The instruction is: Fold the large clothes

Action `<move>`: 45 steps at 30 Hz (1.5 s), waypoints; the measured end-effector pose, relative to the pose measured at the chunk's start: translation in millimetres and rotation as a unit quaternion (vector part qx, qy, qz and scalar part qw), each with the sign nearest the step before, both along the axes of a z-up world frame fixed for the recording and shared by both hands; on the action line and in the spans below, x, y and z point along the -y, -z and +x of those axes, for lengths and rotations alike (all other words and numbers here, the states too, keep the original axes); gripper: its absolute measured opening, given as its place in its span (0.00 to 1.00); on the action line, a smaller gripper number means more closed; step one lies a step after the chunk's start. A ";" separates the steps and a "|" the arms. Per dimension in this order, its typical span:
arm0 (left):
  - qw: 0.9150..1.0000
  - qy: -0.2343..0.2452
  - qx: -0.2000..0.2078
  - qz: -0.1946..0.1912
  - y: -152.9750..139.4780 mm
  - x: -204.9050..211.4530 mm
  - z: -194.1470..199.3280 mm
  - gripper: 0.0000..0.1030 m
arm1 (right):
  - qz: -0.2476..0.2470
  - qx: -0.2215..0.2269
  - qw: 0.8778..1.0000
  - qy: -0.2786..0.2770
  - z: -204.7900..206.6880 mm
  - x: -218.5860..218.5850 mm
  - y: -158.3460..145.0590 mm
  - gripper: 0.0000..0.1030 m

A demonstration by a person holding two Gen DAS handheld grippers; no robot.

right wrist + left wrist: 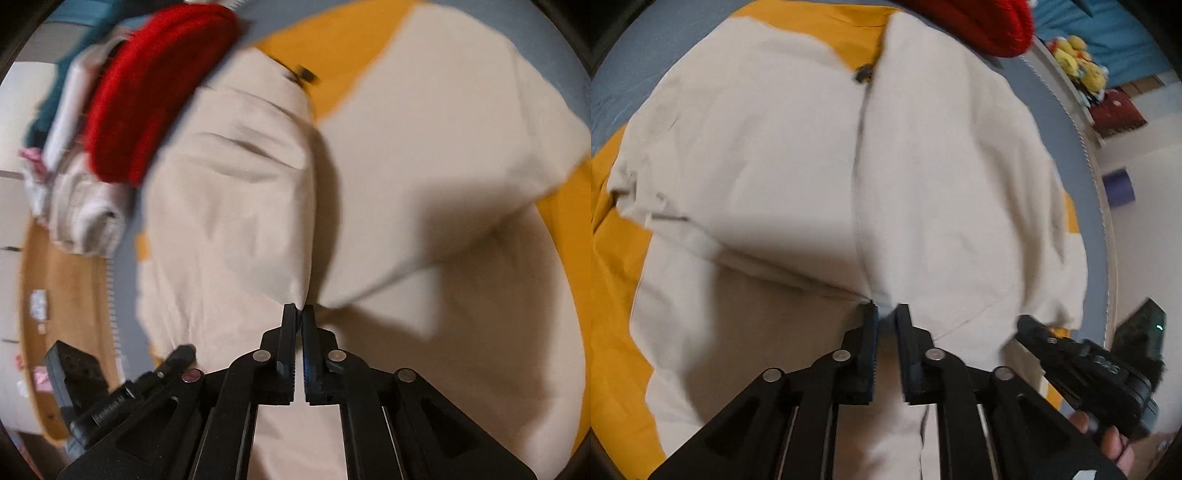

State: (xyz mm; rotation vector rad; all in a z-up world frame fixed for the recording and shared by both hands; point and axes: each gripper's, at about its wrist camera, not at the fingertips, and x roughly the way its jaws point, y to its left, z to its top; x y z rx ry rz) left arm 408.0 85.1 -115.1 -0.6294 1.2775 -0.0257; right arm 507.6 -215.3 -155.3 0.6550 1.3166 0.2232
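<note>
A: How many garments are showing?
B: One cream garment (783, 155) is filling the middle, with one dark zipper pull (863, 73) sitting near its top. One red knitted item (147, 92) is lying beyond it, on a small pile of folded clothes (85, 206) too blurred to count.

A: And what is lying underneath?
B: One yellow cloth (617, 280) is spreading over one grey-blue table (1082, 192).

A: How many grippers are appearing?
B: Two: one left gripper (886, 314) and one right gripper (300, 312), each showing two fingers.

A: Any toys?
B: Yellow plush toys (1078, 62) are clustering together, their number unclear.
</note>
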 end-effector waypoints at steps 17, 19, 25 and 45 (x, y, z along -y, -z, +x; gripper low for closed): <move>0.994 0.111 -0.013 0.021 6.6 54.9 -5.9 0.18 | -0.031 0.122 0.991 -0.033 19.3 -13.4 -44.6 0.30; 0.994 0.110 -0.003 0.017 -5.8 49.4 -4.1 0.18 | -0.071 0.082 0.993 -0.036 24.9 -12.1 -23.4 0.30; 0.993 0.099 0.050 0.035 -47.0 24.1 -17.2 0.18 | -0.118 0.089 0.989 -0.004 18.3 4.2 -33.3 0.30; 0.941 0.049 0.273 0.196 -200.0 -45.3 -205.2 0.18 | -0.202 0.418 0.884 -0.050 -193.9 -1.3 -275.4 0.30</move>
